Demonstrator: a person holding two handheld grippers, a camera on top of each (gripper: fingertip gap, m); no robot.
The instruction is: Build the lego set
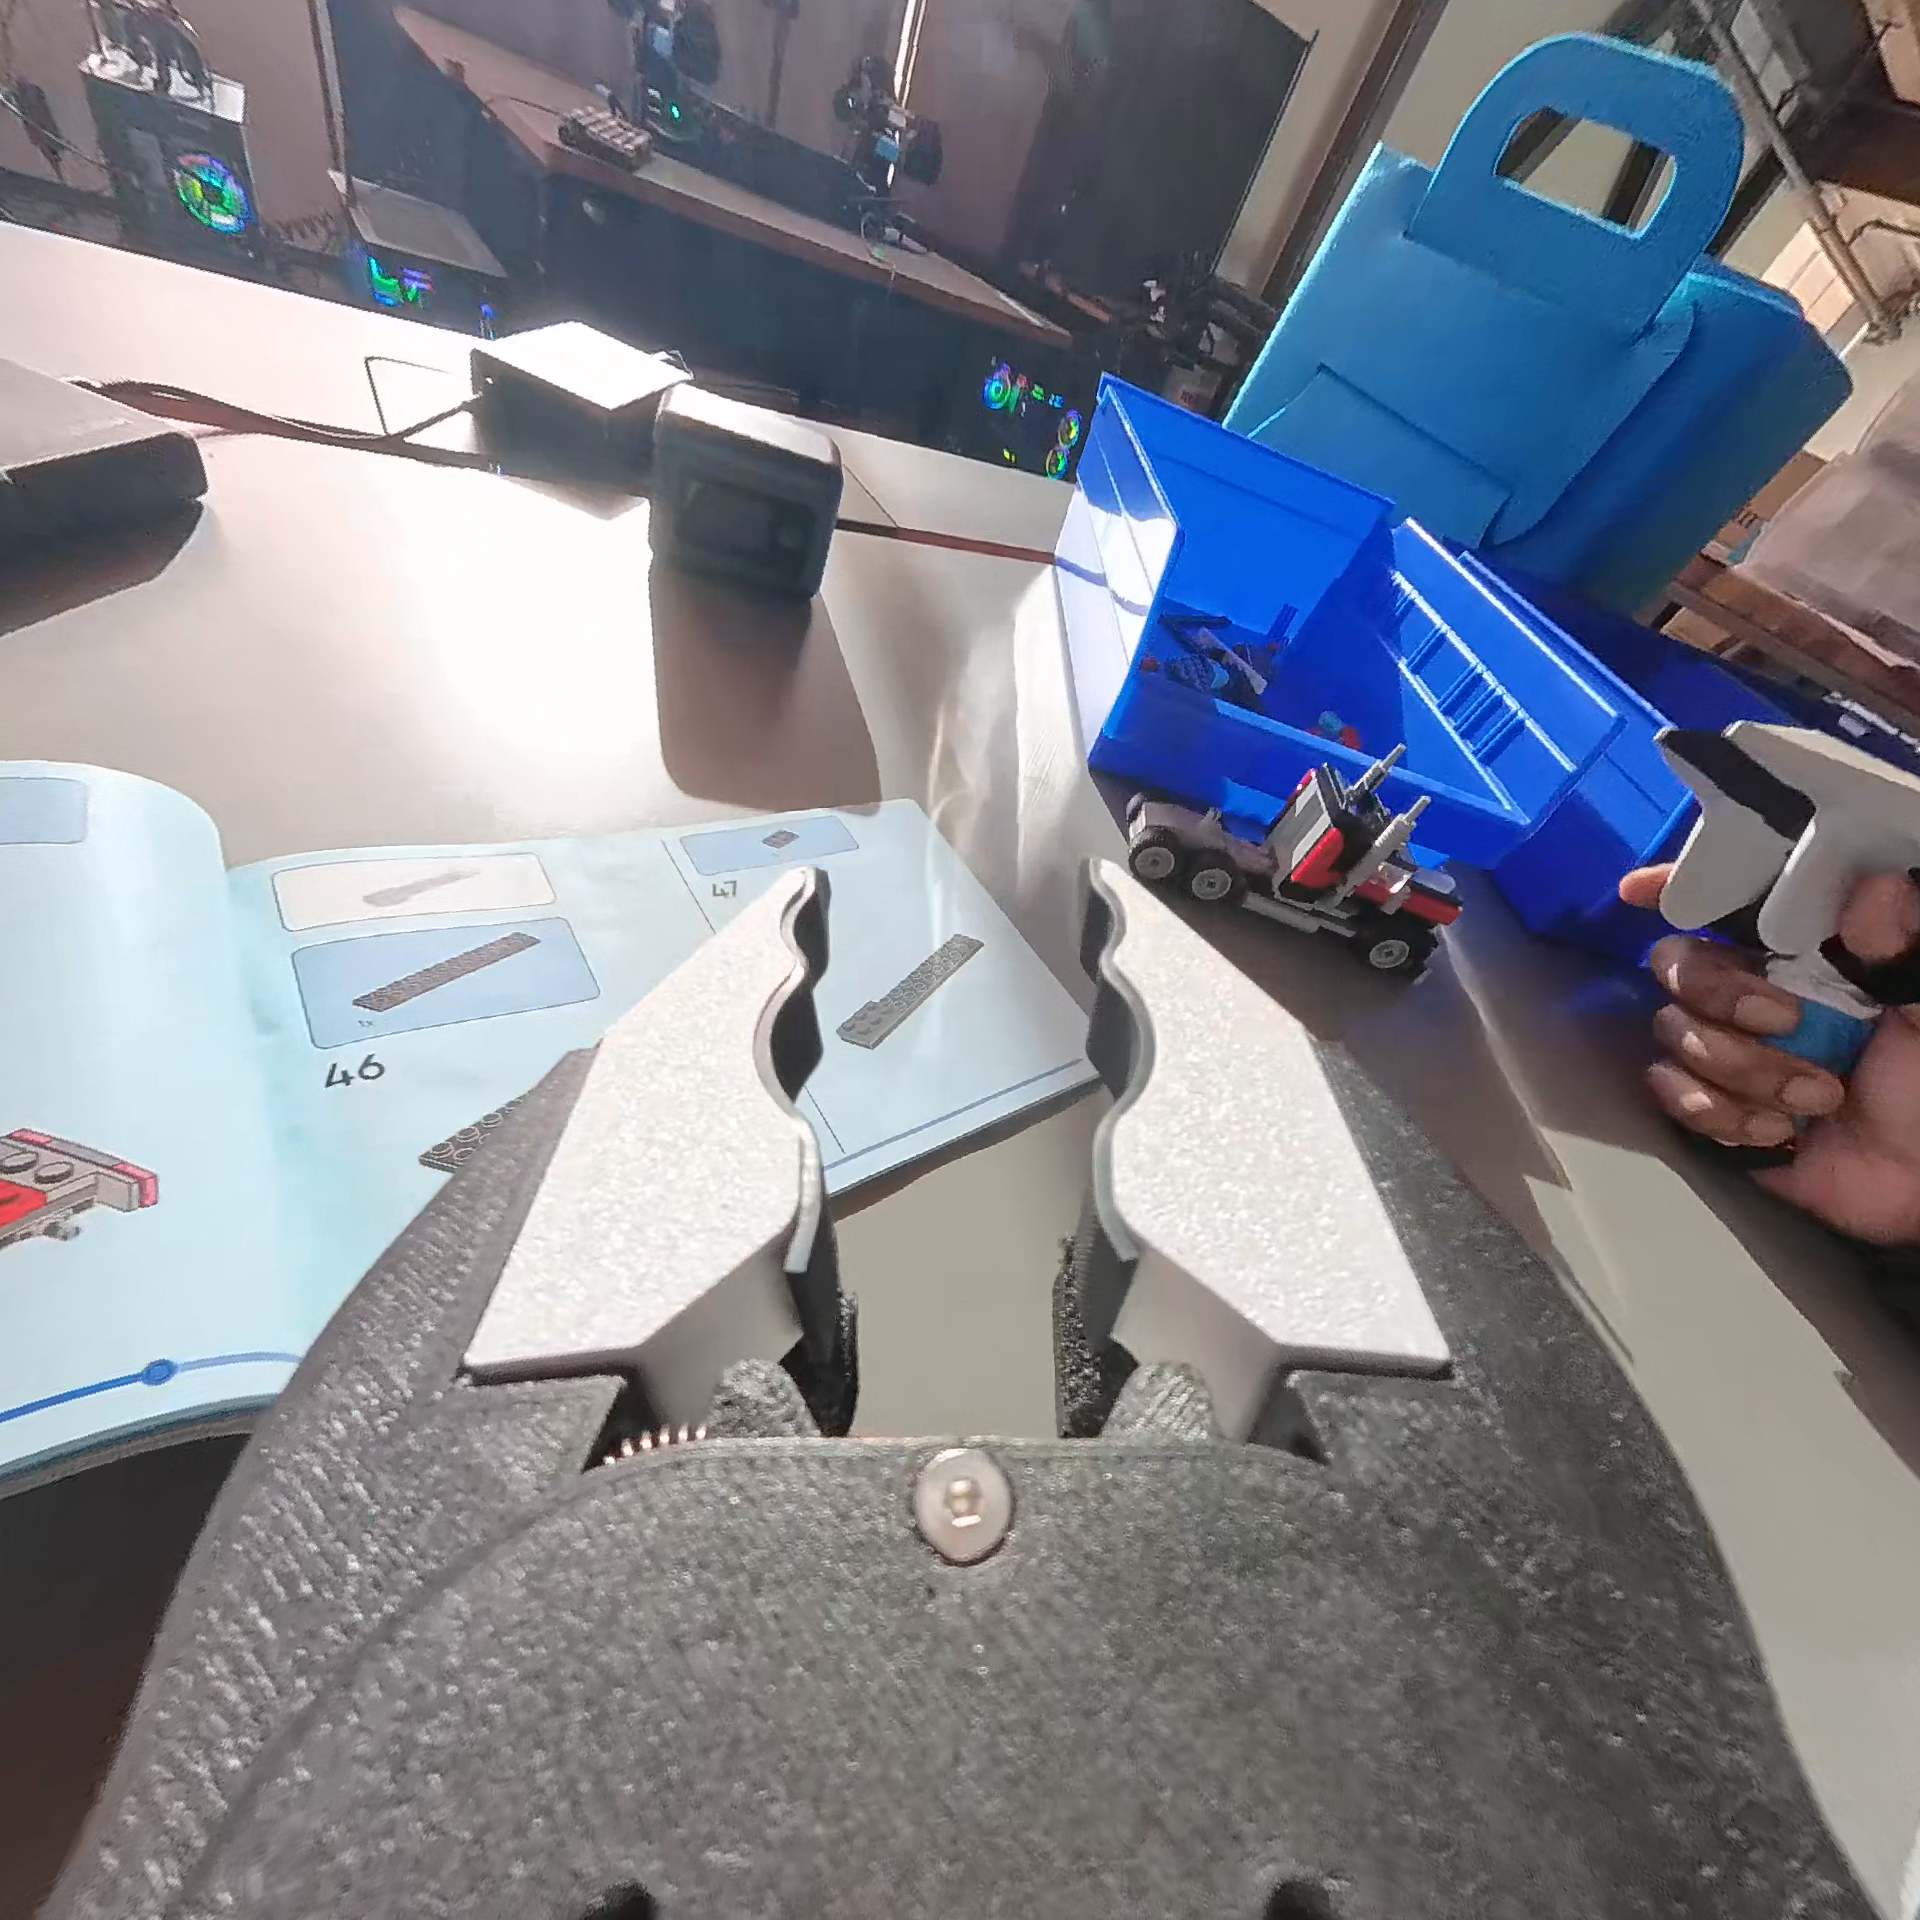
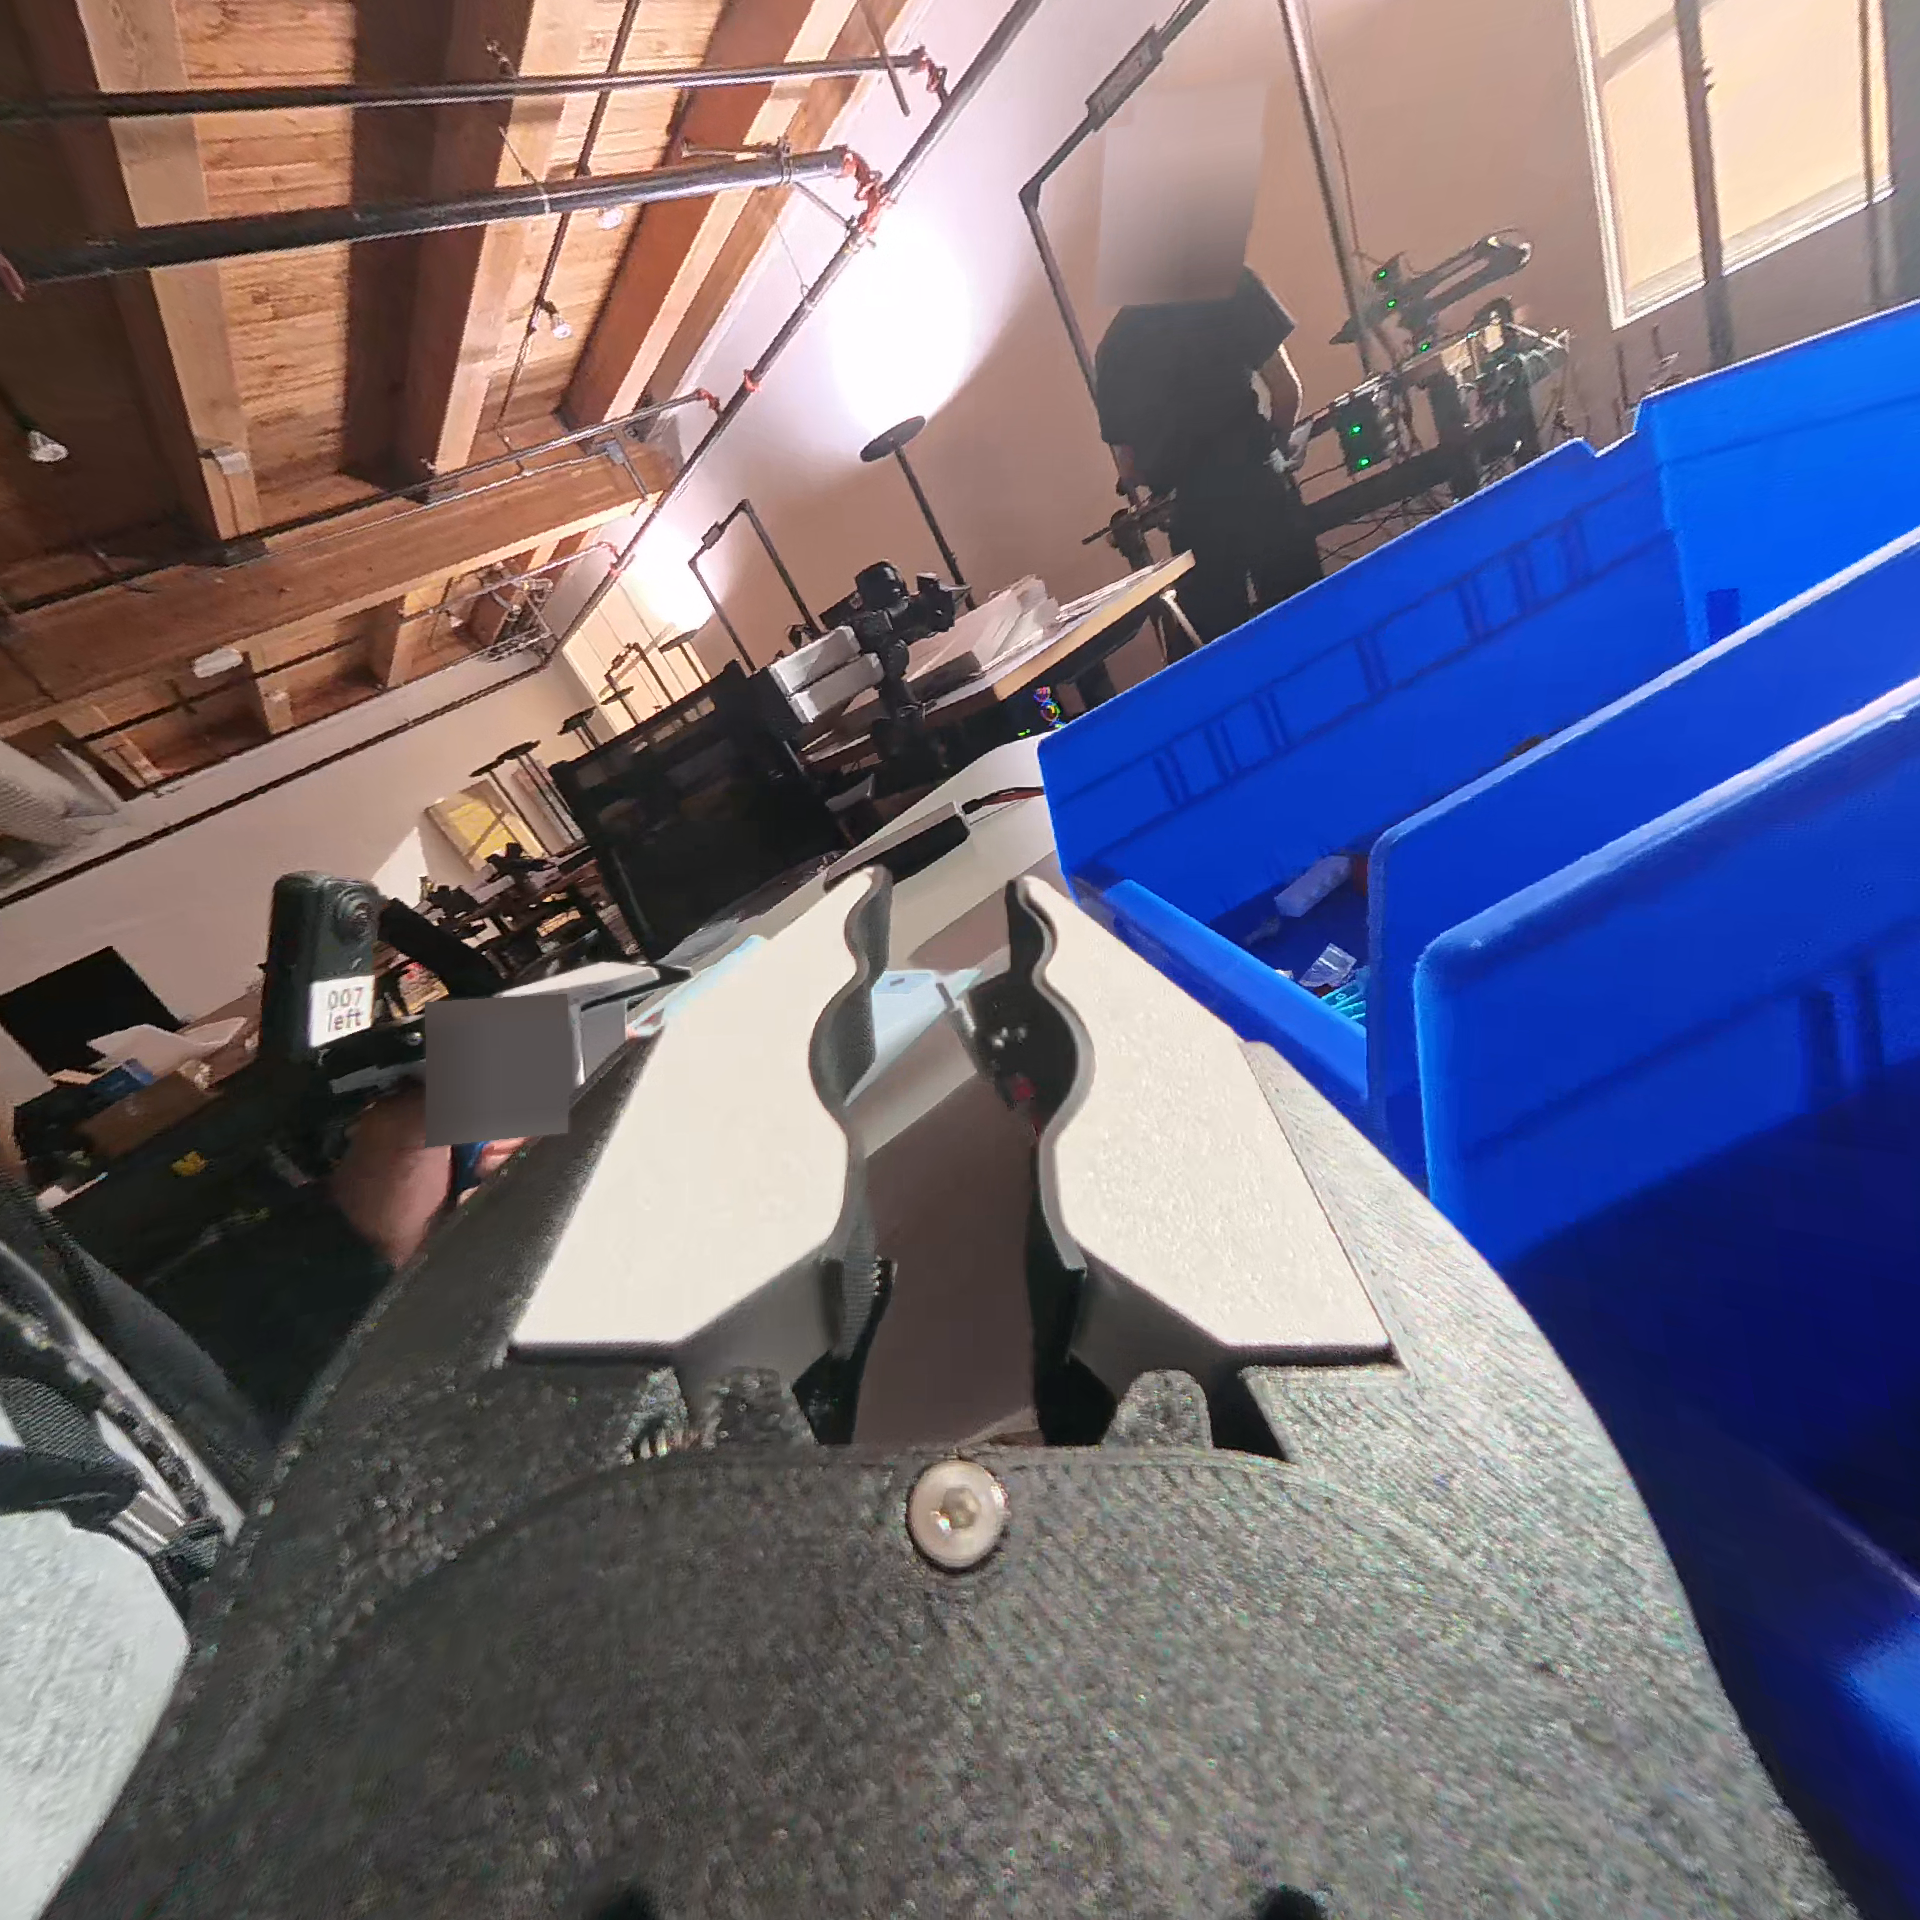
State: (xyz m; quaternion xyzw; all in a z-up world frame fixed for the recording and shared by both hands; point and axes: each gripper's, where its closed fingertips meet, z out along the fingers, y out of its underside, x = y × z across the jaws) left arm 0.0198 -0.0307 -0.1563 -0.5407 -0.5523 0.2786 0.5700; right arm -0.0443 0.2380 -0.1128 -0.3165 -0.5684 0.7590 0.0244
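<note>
A small lego truck (image 1: 1299, 873), red, black and grey, stands on the table in front of a blue bin (image 1: 1247, 623) that holds loose lego pieces. An open instruction booklet (image 1: 468, 1039) lies at the left. My left gripper (image 1: 951, 904) is open and empty, above the booklet's right page. My right gripper (image 1: 1766, 821) shows at the right edge, held in a hand, close to the truck's front. In the right wrist view the right gripper (image 2: 951, 914) is open and empty, tilted, with the truck (image 2: 1013, 1049) partly hidden behind its right finger.
Blue bins (image 2: 1558, 831) crowd the right side, with a blue foam carrier (image 1: 1538, 312) behind them. A black camera-like box (image 1: 743, 488), a cabled adapter (image 1: 561, 384) and a dark case (image 1: 83, 457) sit on the far table. A person (image 2: 1205, 447) stands at a distant bench. My right fingertips sit around 30 centimetres from my left ones.
</note>
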